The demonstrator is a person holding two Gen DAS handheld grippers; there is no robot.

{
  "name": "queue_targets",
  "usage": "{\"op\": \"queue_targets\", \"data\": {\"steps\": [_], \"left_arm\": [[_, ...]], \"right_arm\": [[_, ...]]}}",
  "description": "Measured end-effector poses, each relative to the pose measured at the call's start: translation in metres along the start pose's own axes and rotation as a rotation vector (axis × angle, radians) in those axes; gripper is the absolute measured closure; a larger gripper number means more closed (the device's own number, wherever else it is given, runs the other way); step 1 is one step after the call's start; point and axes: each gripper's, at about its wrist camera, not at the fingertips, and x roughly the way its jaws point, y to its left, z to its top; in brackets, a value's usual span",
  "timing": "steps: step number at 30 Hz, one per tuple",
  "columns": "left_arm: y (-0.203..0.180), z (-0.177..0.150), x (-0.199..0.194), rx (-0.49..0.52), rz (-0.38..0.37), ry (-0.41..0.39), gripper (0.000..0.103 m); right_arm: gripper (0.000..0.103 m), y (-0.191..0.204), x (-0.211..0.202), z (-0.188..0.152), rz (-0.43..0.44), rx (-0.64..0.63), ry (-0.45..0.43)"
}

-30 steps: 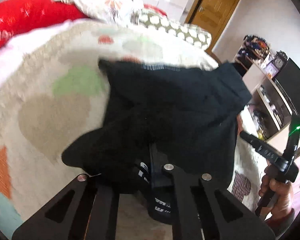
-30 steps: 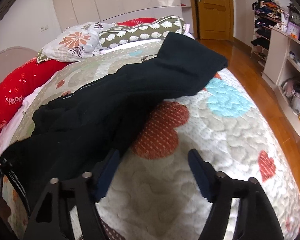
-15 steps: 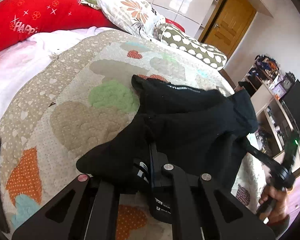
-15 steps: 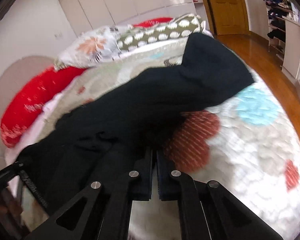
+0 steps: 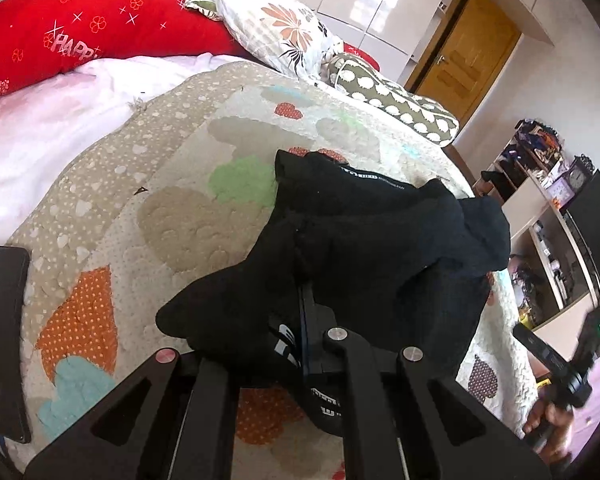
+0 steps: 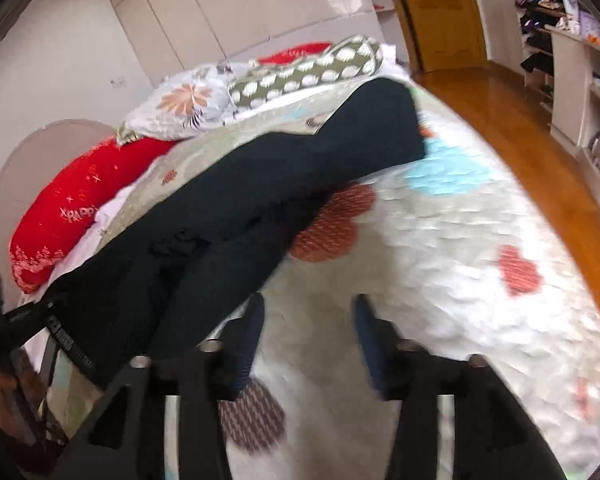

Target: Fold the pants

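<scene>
Black pants (image 5: 364,248) lie crumpled on the heart-patterned quilt (image 5: 168,216). My left gripper (image 5: 304,320) is shut on the near end of the pants, cloth bunched over its fingers. In the right wrist view the pants (image 6: 260,200) stretch from far right to near left. My right gripper (image 6: 308,340) is open and empty over the quilt (image 6: 440,280), just right of the cloth. The left gripper also shows there at the left edge (image 6: 32,316), holding the cloth. The right gripper shows at the lower right of the left wrist view (image 5: 556,364).
A red pillow (image 5: 80,28), a floral pillow (image 5: 284,36) and a spotted bolster (image 5: 396,100) lie at the head of the bed. A dark phone (image 5: 0,336) lies at the left edge. Shelves (image 6: 580,92) and wooden floor (image 6: 520,132) are to the right.
My right gripper was shut near the pants half a second ago and is now open and clear of the cloth. My left gripper keeps its hold, and the view has drawn back slightly.
</scene>
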Motion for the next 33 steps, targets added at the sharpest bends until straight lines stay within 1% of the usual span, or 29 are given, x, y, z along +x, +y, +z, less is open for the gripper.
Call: {"op": "queue_targets", "data": {"steps": [3,5,6,7,8,9,11,12,13,14,16,18,19,20,21,24,25,26,27,28,29,31,33], "left_arm": [[0.001,0.001,0.001,0.003,0.002,0.006,0.097],[0.001,0.002,0.003,0.0,0.006,0.008,0.097],[0.0,0.002,0.004,-0.001,0.011,0.009,0.097],[0.0,0.002,0.005,-0.002,0.015,0.011,0.097],[-0.001,0.001,0.006,-0.002,0.021,0.012,0.097],[-0.001,0.001,0.006,-0.001,0.023,0.013,0.097],[-0.001,0.0,0.005,-0.003,0.023,0.013,0.097],[0.0,0.0,0.003,-0.007,0.016,0.012,0.097],[0.001,0.0,0.0,-0.013,0.006,0.011,0.097],[0.002,0.0,-0.004,-0.019,-0.009,0.009,0.097],[0.004,0.0,-0.013,-0.022,-0.024,0.0,0.097],[0.005,-0.001,-0.021,-0.021,-0.033,-0.008,0.097],[0.006,-0.003,-0.024,-0.022,-0.043,-0.007,0.097],[0.008,-0.005,-0.027,-0.022,-0.054,-0.004,0.097],[0.009,-0.009,-0.028,-0.018,-0.059,-0.001,0.096],[0.014,-0.027,-0.023,-0.01,-0.047,0.037,0.094],[0.015,-0.034,-0.018,-0.011,-0.041,0.061,0.094],[0.016,-0.039,-0.013,-0.013,-0.033,0.08,0.094],[0.018,-0.046,-0.009,-0.019,-0.024,0.094,0.094],[0.019,-0.049,-0.009,-0.023,-0.023,0.098,0.094],[0.02,-0.052,-0.009,-0.028,-0.021,0.099,0.094],[0.02,-0.053,-0.011,-0.031,-0.021,0.092,0.091],[0.018,-0.05,-0.012,-0.031,-0.02,0.085,0.091]], "right_arm": [[0.052,-0.001,0.032,0.013,-0.003,0.027,0.026],[0.052,-0.006,0.047,0.023,0.001,0.066,0.008],[0.055,-0.009,0.052,0.029,0.012,0.092,-0.008],[0.072,-0.009,0.056,0.033,0.03,0.102,-0.007],[0.101,-0.009,0.062,0.036,0.07,0.107,0.015],[0.1,-0.007,0.066,0.037,0.084,0.106,0.03],[0.101,-0.006,0.059,0.036,0.078,0.083,0.012],[0.101,-0.006,0.049,0.034,0.096,0.085,-0.006],[0.101,-0.009,0.03,0.029,0.119,0.09,-0.033],[0.101,-0.009,0.012,0.023,0.112,0.077,-0.057],[0.101,-0.012,-0.03,0.009,0.067,0.036,-0.106],[0.101,-0.02,-0.063,-0.007,0.05,0.032,-0.12],[0.101,-0.026,-0.083,-0.02,0.023,0.034,-0.128],[0.1,-0.032,-0.095,-0.031,0.001,0.039,-0.122],[0.1,-0.038,-0.104,-0.044,-0.018,0.037,-0.095],[0.085,-0.057,-0.104,-0.079,-0.11,0.013,0.038],[0.073,-0.063,-0.103,-0.085,-0.137,0.022,0.062],[0.07,-0.069,-0.103,-0.088,-0.16,0.038,0.064],[0.07,-0.076,-0.108,-0.088,-0.154,0.067,0.041],[0.065,-0.083,-0.113,-0.085,-0.141,0.107,0.011],[0.046,-0.087,-0.116,-0.082,-0.143,0.132,-0.012],[0.025,-0.091,-0.115,-0.072,-0.162,0.139,-0.07],[0.025,-0.092,-0.103,-0.064,-0.172,0.129,-0.063]]}}
